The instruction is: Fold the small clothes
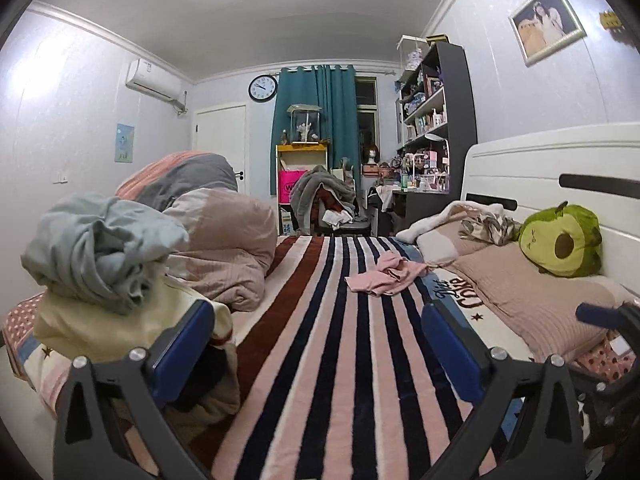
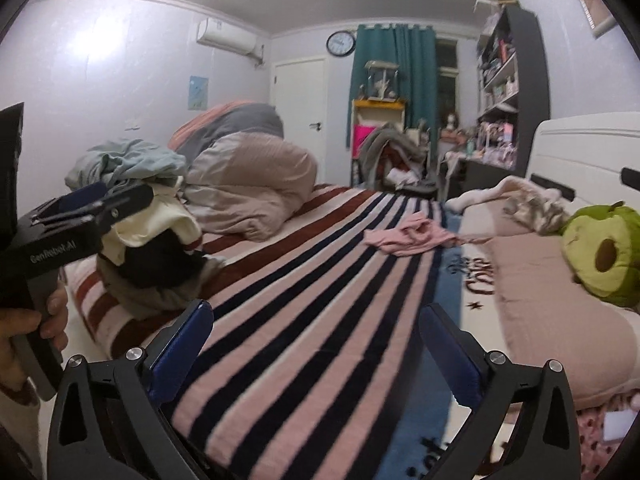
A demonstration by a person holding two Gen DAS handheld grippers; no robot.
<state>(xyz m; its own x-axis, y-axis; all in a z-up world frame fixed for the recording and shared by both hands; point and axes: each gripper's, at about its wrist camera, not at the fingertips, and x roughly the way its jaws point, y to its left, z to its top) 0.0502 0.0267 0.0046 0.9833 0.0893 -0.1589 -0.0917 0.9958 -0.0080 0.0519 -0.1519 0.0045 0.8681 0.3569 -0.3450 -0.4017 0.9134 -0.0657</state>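
While both of my tools hover low over the bed, my left fingers (image 1: 320, 344) stand wide apart with nothing between them, and my right fingers (image 2: 316, 344) are spread just as wide and equally empty. Beneath them runs the striped blanket (image 1: 320, 380), pink, white, navy and brown bands leading away from me. Close on my left sits a heap of clothes (image 1: 104, 280): cream fabric at the bottom, grey-blue cloth bunched on top. In the right wrist view my left tool's black body shows beside that heap, gripped by my left hand (image 2: 24, 332). Farther along, a small pink garment (image 1: 384, 276) lies crumpled on the stripes, well apart from both pairs of fingers. To its right lies a beige pillow (image 1: 532, 292) with a green avocado plush (image 1: 560, 240) against the white headboard (image 1: 552, 168). Beyond the heap, a rolled duvet (image 1: 224, 236) rests by the wall.
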